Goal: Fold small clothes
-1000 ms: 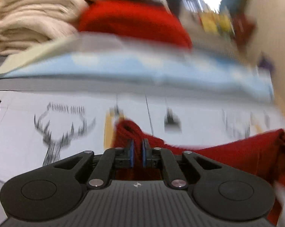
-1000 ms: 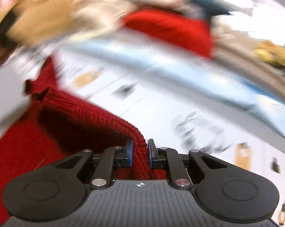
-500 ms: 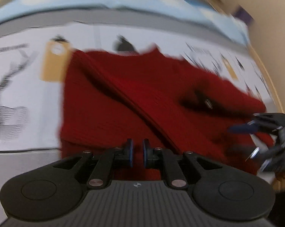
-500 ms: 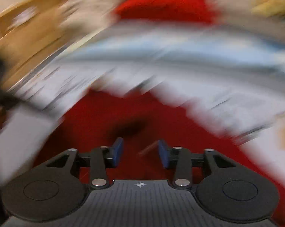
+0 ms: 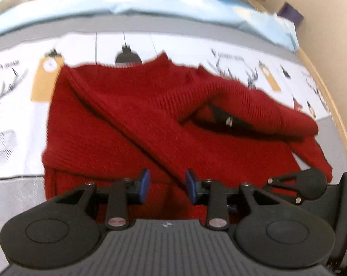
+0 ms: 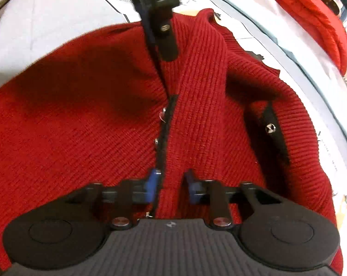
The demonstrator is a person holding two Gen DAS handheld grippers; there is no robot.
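A red ribbed knit cardigan (image 5: 132, 124) lies on the printed tablecloth (image 5: 17, 115), one sleeve (image 5: 260, 105) folded across its body. My left gripper (image 5: 166, 185) hovers low over its near hem; its jaws are opening, their pads clear of the knit below. In the right wrist view a finger (image 6: 166, 41) of that gripper reaches down from the top. My right gripper (image 6: 171, 186) sits on the cardigan (image 6: 70, 124) at the dark snap placket (image 6: 166, 124); its jaws are closing, with a ridge of red knit between the pads.
The tablecloth carries deer and tag prints, with a pale blue cloth (image 5: 150, 7) along its far side. Another red garment (image 6: 311, 7) is piled at the back right. A wooden table rim (image 5: 334, 105) and a beige wall (image 5: 329, 11) are on the right.
Both grippers came down with the cardigan, which now lies spread on the table. The left jaws let go and parted. The right jaws opened, then drew together on the knit.
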